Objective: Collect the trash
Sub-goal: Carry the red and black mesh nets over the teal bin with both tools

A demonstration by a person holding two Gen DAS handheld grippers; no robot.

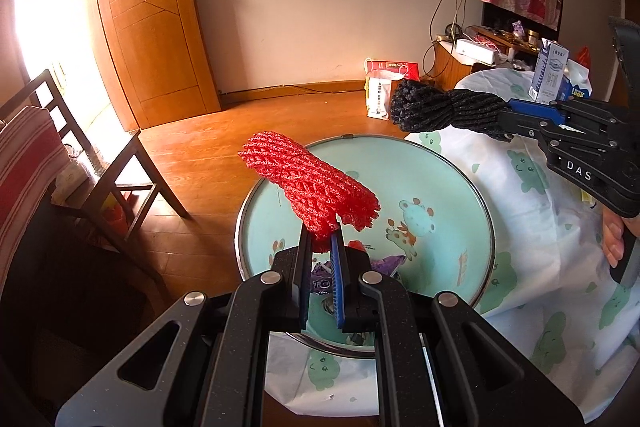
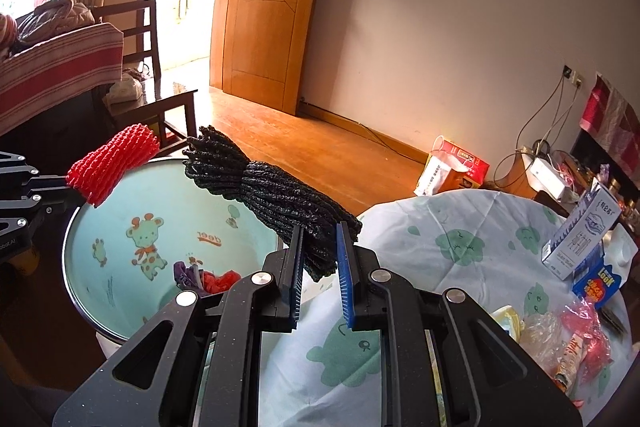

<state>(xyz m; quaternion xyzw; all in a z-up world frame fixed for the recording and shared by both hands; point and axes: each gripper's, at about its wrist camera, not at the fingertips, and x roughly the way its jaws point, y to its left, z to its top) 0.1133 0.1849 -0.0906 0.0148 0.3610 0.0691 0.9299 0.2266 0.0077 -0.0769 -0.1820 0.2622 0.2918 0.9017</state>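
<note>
The collecting is partway through, judging by what lies where. The landmark is the mint-green basin (image 1: 420, 183) with a cartoon giraffe printed inside, sitting just beside the table edge; a few scraps — a purple wrapper (image 2: 185, 274) and a red wrapper (image 2: 219, 279) — already lie on the basin's bottom, so some trash is in. Two more pieces are on their way. The left gripper (image 1: 320, 227) is clamped on the lower end of a red foam fruit net (image 1: 310, 187), which stands up over the near part of the basin, its free end leaning toward the basin's far-left rim. The right gripper (image 2: 318, 227) is pinched around a black foam fruit net (image 2: 272, 195), held just above the basin's rim on the table side, the net's loose end reaching out over the basin. Neither net has been let go yet; both look ready to drop once the jaws part. Left on the frog-print tablecloth (image 2: 440, 227), well away from the basin on its right, are a white-and-blue milk carton (image 2: 580, 231), a blue snack packet (image 2: 598, 281), and a heap of crumpled plastic wrappers (image 2: 560, 343) — so I judge several more trips remain after these two nets go in.
</note>
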